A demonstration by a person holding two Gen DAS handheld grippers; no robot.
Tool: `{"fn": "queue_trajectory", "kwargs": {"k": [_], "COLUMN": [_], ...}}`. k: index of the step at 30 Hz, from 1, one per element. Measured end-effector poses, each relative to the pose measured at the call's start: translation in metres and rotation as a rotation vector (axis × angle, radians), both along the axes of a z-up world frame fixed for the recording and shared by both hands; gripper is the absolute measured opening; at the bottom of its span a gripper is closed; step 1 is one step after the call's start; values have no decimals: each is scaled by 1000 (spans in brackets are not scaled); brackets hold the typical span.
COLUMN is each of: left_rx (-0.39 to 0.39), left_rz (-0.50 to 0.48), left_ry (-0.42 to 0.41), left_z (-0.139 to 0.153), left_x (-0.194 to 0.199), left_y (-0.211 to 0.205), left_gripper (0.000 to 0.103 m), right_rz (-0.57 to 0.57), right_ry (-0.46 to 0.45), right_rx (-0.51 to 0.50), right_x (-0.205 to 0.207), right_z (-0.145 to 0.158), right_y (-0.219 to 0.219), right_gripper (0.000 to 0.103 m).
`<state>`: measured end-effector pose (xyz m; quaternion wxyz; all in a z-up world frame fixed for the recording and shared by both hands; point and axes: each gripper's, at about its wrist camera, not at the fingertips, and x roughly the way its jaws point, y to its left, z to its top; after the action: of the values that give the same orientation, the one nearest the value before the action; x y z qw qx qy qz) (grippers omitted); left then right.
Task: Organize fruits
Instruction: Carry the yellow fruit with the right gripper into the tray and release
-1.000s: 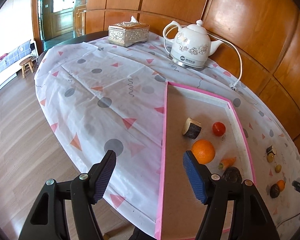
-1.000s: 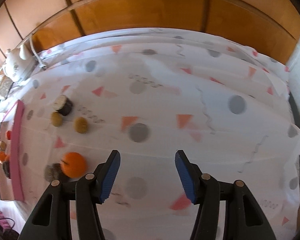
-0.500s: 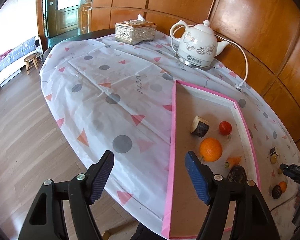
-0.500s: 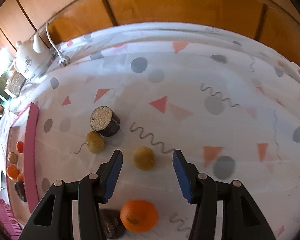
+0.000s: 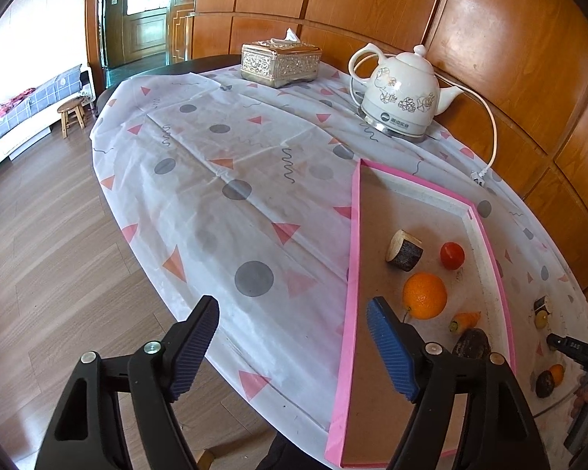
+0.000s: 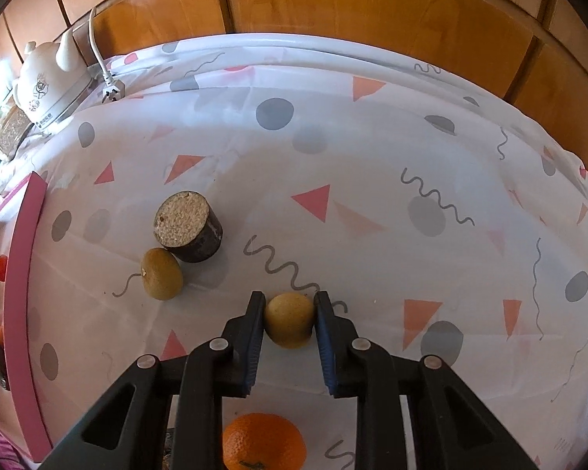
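My right gripper (image 6: 289, 305) is shut on a small yellow round fruit (image 6: 289, 323) that rests on the patterned tablecloth. To its left lie a second yellow fruit (image 6: 162, 273) and a dark cylinder with a pale cut top (image 6: 188, 226). An orange (image 6: 263, 442) sits below the jaws, near the frame's bottom. My left gripper (image 5: 294, 313) hangs over the table edge beside the pink-rimmed tray (image 5: 354, 235); its jaws are opening with nothing between them. The tray holds an orange (image 5: 424, 295), a red fruit (image 5: 452, 255), a bark-covered chunk (image 5: 404, 250), a small carrot (image 5: 464, 320) and a dark piece (image 5: 472, 344).
A white flowered kettle (image 5: 401, 94) on its base stands at the back, its cord (image 5: 490, 133) trailing to a loose plug. A metallic tissue box (image 5: 280, 58) stands further back. Wooden wall panels close the far side. The floor drops away left of the table.
The right gripper travelled over the cloth to the loose fruits, came down around the yellow fruit and shut on it. The left gripper's jaws have spread slightly wider.
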<state>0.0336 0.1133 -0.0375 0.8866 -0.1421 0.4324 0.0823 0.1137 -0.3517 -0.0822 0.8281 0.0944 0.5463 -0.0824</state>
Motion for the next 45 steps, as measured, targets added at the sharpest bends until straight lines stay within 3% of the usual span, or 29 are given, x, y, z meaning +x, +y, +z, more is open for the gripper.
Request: {"fn": "queue_trajectory", "kwargs": {"k": [9, 21, 31, 36, 45], "left_rx": [-13, -29, -37, -37, -41], "left_rz": [4, 16, 42, 56, 58], "left_ry": [0, -8, -3, -4, 1], "left_z": [-1, -1, -4, -4, -7], "left_x": [-2, -6, -9, -11, -11], "left_y": [1, 6, 14, 18, 19], "left_gripper": [78, 79, 81, 81, 82], "right_rz": [40, 319, 468, 520, 499], "right_ry": [-109, -224, -198, -181, -174], "right_rx": [104, 309, 354, 324, 290], "right_x": [-21, -34, -28, -22, -18], "right_z": [37, 74, 75, 69, 60], "right_y": [13, 115, 197, 235, 242], "right_gripper": [25, 25, 25, 25, 34]}}
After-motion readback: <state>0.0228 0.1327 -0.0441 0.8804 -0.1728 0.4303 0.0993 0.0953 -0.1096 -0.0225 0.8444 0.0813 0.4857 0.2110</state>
